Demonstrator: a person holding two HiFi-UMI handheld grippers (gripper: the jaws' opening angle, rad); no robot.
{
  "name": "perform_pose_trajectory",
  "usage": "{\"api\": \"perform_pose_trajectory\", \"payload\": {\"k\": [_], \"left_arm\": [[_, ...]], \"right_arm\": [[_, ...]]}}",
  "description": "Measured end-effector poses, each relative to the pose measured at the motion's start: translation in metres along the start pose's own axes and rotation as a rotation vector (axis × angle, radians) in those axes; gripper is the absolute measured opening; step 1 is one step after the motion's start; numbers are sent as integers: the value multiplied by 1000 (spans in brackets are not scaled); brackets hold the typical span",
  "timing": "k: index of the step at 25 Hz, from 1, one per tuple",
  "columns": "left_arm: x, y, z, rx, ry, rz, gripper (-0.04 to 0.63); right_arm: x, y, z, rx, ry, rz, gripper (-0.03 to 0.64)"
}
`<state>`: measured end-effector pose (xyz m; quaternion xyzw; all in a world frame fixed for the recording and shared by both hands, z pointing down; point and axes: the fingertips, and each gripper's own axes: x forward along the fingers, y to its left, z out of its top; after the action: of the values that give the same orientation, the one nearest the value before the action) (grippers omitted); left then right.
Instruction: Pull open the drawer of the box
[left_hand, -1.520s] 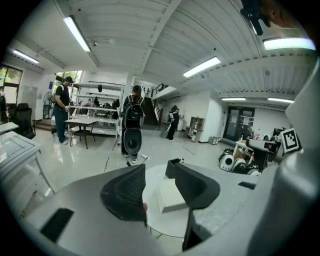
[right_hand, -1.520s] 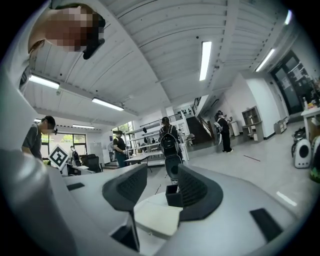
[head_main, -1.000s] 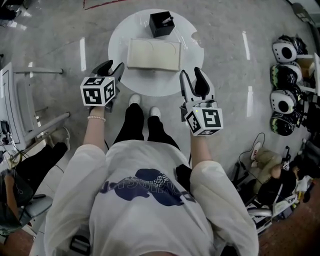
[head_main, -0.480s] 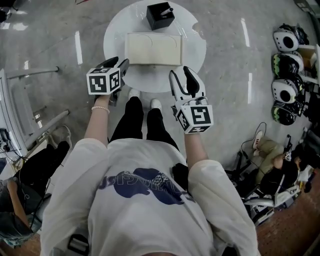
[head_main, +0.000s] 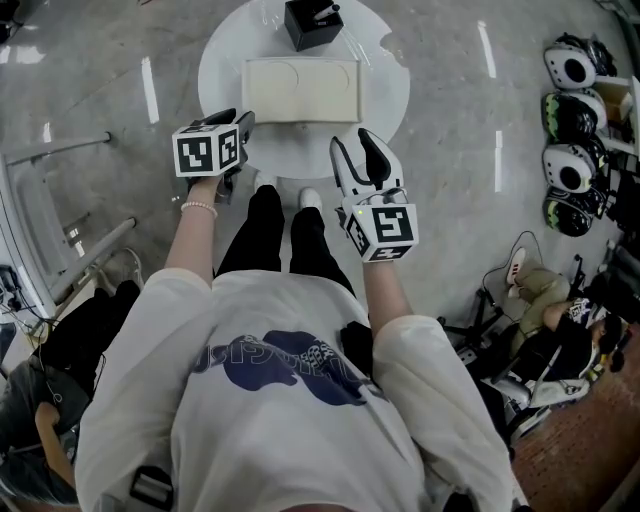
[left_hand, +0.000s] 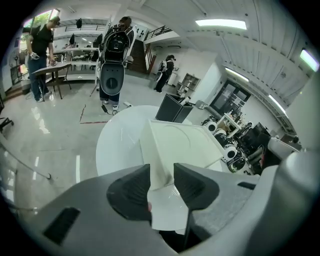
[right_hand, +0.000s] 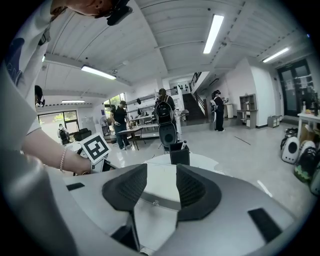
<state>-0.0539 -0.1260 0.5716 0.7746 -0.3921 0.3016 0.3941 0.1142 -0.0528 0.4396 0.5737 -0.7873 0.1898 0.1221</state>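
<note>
Approach to box (head_main: 300, 90) — left gripper (head_main: 238, 122), jaws apart, aims at its corner, likely to brace it. Right gripper (head_main: 355, 148), likewise spread and empty, faces its front — presumably the drawer side.

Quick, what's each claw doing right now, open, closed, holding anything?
Left claw: open, holding nothing, aimed at a corner of the white box.
Right claw: open, holding nothing.
</note>
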Motion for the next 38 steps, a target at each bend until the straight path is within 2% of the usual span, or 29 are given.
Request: {"api": "perform_pose_trajectory", "payload": {"k": [4,10,14,21,29,38], "left_arm": [[2,1,-3,-25,18,-8,118],[4,1,-3,-55,38,-31,106],[4,1,-4,-78,51,-38,104],[2,2,-4,-112,51,-35,104],[1,1,-6,-134,56,-28,100],[2,0,-5,-142,68,-29,87]], "right_arm": [[2,0,-5,1,13,-8,170],[5,-1,-13,1,44,-18,169],[10,2,-32,20,106,-18,170],[39,9,-87,175,333,26,170],[75,17,-139,299,634,90,173],[103,26,-164,426,833,144,173]]}}
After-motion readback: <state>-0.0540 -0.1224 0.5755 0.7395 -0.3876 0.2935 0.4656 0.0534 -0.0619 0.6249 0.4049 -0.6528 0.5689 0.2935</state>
